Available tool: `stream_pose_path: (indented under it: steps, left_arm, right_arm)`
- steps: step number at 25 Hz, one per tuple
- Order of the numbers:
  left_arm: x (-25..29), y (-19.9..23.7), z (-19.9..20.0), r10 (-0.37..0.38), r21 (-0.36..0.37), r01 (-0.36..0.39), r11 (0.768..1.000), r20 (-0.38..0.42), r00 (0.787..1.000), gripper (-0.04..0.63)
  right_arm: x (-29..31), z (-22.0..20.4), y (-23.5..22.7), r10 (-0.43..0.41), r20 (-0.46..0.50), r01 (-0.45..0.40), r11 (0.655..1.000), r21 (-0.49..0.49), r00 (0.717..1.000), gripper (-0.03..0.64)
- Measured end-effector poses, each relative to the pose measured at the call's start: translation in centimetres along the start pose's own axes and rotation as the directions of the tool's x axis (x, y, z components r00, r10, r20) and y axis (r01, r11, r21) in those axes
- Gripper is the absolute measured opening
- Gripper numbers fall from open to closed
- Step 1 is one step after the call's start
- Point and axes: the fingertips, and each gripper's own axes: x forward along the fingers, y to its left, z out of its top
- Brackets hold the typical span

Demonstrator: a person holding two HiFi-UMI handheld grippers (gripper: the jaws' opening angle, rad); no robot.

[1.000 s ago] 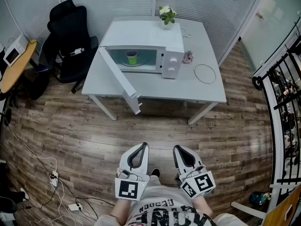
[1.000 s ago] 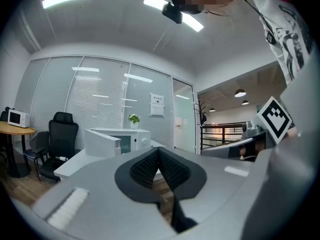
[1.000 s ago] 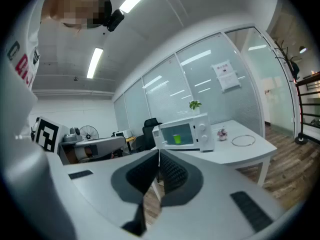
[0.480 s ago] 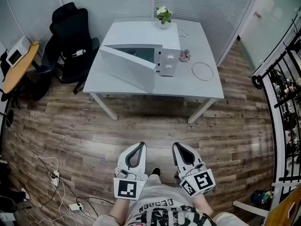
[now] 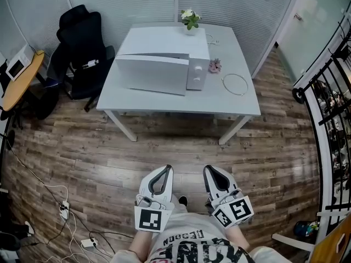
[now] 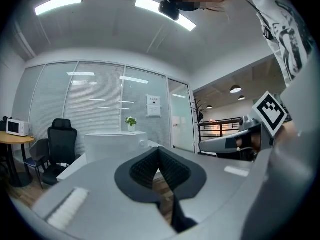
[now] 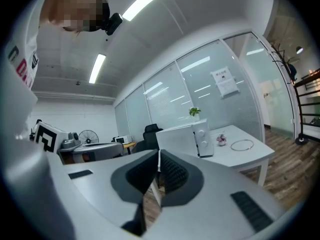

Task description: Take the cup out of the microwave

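Observation:
The white microwave stands on the white table with its door closed, so the cup is hidden. It also appears far ahead in the left gripper view as the microwave and in the right gripper view as the microwave. My left gripper and right gripper are held side by side close to my body, over the wooden floor and well short of the table. Both are shut with nothing between the jaws, as the left gripper and right gripper show in their own views.
A black office chair stands left of the table. On the table are a potted plant, a small pink item and a white cable ring. Cables lie on the floor at left; a railing runs along the right.
The microwave door has swung from wide open to closed, hiding the green cup that showed inside. Both grippers have stayed in place.

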Motion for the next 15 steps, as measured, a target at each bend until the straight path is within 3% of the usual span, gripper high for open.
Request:
stream_pose_path:
  steps: [8,15]
  left_arm:
    - [1.9,1.8,-0.1,-0.056,-0.005,0.056,0.998,0.007,0.998,0.012]
    - [4.5,6.3,1.0,-0.08,0.002,0.08,0.997,0.023,0.997,0.012]
  right_arm:
    - [3.0,-0.1,0.5,-0.003,-0.011,0.003,1.0,0.003,1.0,0.02]
    - [7.9,1.4,1.0,-0.008,-0.012,0.008,1.0,-0.016,1.0,0.02]
